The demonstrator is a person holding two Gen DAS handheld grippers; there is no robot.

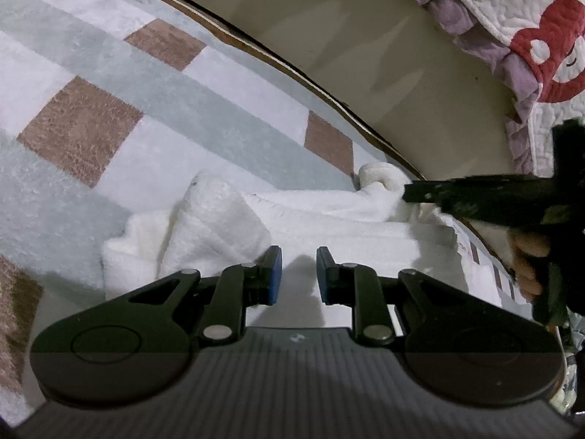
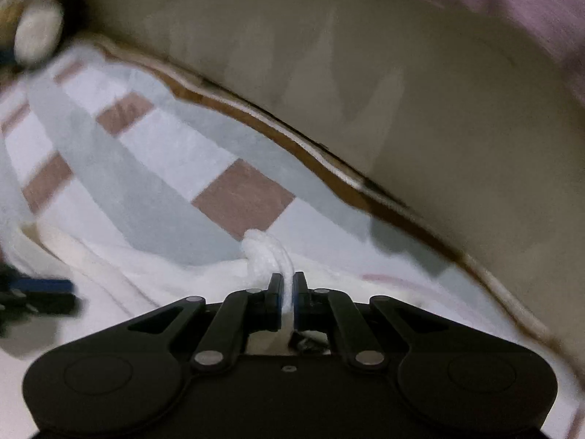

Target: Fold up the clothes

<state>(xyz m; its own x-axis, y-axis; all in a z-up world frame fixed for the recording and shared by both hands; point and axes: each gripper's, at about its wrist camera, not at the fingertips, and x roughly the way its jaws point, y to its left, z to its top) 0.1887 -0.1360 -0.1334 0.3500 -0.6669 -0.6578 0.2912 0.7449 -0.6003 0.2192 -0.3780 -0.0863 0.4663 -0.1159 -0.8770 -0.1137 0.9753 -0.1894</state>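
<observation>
A white fluffy garment (image 1: 329,219) lies bunched on a checked blanket (image 1: 109,84) of grey, white and brown squares. My left gripper (image 1: 299,256) hovers low over the garment's near part. Its blue pads stand apart and I see no cloth pinched between them. From the right, my right gripper (image 1: 407,190) reaches the garment's far corner, near the blanket's edge. In the right wrist view, that gripper (image 2: 289,278) is shut on a narrow fold of the white garment (image 2: 263,248), which loops up from between the pads. The left gripper (image 2: 36,292) shows blurred at that view's left edge.
A brown-trimmed blanket edge (image 1: 329,102) runs diagonally, with a plain beige surface (image 1: 365,36) beyond it. A white quilt with a red figure and purple frill (image 1: 530,36) hangs at the upper right. A person's fingers (image 1: 526,256) hold the right gripper. A blurred plush toy (image 2: 36,33) sits top left.
</observation>
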